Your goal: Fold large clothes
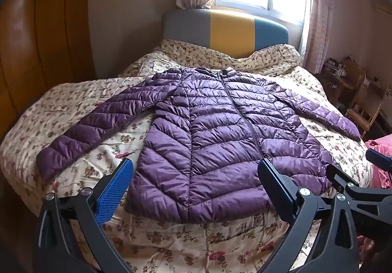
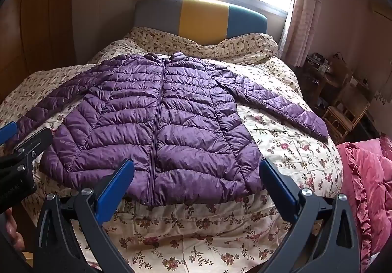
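Jacket (image 1: 208, 130): purple quilted puffer, zipped shut, spread face-up on the floral bedspread (image 1: 196, 243); both sleeves splayed outward.
Location: centre of the bed; hem nearest the cameras, just short of the bed's near edge.
Long axis: collar to hem along the zipper (image 2: 156, 130), running 12 to 6 o'clock; collar points at the headboard (image 2: 201, 18).
Sleeves: left cuff (image 1: 49, 162) toward 8 o'clock, right cuff (image 2: 316, 128) toward 4 o'clock.
Handling (judged): light, soft, compressible; the glossy shell is likely slippery and springy, so folds may reopen.
Grip points (judged): cuffs or shoulder seams first, pinching shell and fill together; hem corners later.
Left gripper (image 1: 194, 170): jaws spread wide, holding nothing, above the hem.
Right gripper (image 2: 196, 171): jaws spread wide, holding nothing, above the hem.
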A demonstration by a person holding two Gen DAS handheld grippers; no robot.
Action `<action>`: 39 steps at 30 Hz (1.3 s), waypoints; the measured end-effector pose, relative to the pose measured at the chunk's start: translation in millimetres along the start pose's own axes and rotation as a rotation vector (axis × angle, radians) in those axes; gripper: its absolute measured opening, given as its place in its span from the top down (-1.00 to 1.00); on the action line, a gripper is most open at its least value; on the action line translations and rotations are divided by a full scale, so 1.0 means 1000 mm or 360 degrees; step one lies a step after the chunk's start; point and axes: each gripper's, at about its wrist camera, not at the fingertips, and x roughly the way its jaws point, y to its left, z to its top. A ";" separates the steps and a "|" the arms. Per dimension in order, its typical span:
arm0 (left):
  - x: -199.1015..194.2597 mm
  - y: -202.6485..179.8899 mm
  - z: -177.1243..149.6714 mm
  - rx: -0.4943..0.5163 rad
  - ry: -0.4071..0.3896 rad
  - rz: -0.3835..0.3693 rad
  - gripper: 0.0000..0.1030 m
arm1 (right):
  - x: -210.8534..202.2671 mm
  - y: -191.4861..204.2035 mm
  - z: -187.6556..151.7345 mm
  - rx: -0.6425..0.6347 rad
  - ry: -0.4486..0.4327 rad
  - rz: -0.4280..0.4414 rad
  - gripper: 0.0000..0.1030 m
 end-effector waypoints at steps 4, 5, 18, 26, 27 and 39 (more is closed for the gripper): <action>0.002 0.002 -0.002 -0.0005 0.0009 -0.0002 -0.94 | 0.004 -0.001 -0.001 0.0001 0.0010 0.0002 -0.96; 0.003 0.002 -0.003 -0.0009 0.0014 -0.0003 -0.94 | 0.006 -0.001 -0.001 -0.0007 0.0013 0.0004 -0.96; 0.005 0.005 -0.005 -0.0020 0.0030 -0.0005 -0.94 | 0.009 -0.002 -0.003 -0.0012 0.0024 0.0004 -0.96; 0.007 0.006 -0.006 -0.0022 0.0033 -0.0004 -0.94 | 0.011 -0.003 -0.004 -0.0004 0.0029 0.0007 -0.96; 0.007 0.006 -0.007 -0.0023 0.0034 -0.0004 -0.94 | 0.010 -0.003 -0.004 -0.0008 0.0029 0.0005 -0.96; 0.010 0.008 -0.009 -0.0028 0.0039 0.0001 -0.94 | 0.013 -0.004 -0.005 -0.0007 0.0036 0.0010 -0.96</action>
